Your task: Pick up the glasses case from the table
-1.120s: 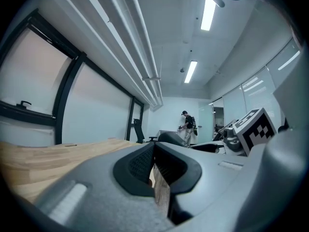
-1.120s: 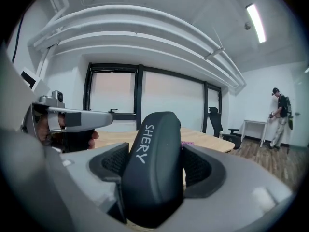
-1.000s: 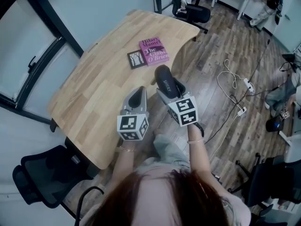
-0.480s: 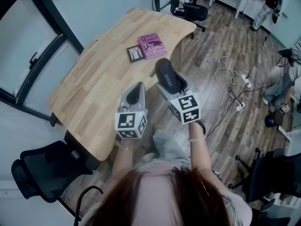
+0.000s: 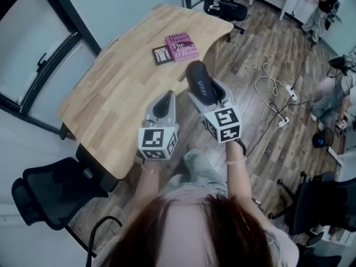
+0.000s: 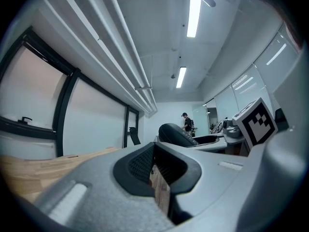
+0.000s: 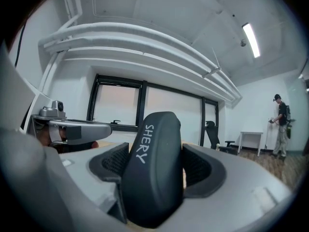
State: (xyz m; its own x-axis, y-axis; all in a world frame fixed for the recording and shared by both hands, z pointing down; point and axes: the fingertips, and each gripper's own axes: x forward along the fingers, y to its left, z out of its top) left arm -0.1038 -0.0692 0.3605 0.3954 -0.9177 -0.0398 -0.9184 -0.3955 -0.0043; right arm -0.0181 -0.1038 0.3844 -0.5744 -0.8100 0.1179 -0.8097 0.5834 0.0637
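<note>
The glasses case is black, oblong, with "SHERY" printed on it. My right gripper is shut on it and holds it in the air over the table's near edge. In the right gripper view the case stands wedged between the two dark pads. My left gripper hovers over the table beside it, shut with nothing held; only a thin slit shows between its jaws. From the left gripper view the case shows to the right.
The wooden table carries a pink book and a small black booklet at its far end. A black office chair stands at the near left, another beyond the table. Cables and a power strip lie on the floor. A person stands far right.
The right gripper keeps the case in its grip and has drifted slightly up and right with the view's shift. The left gripper stays shut beside it.
</note>
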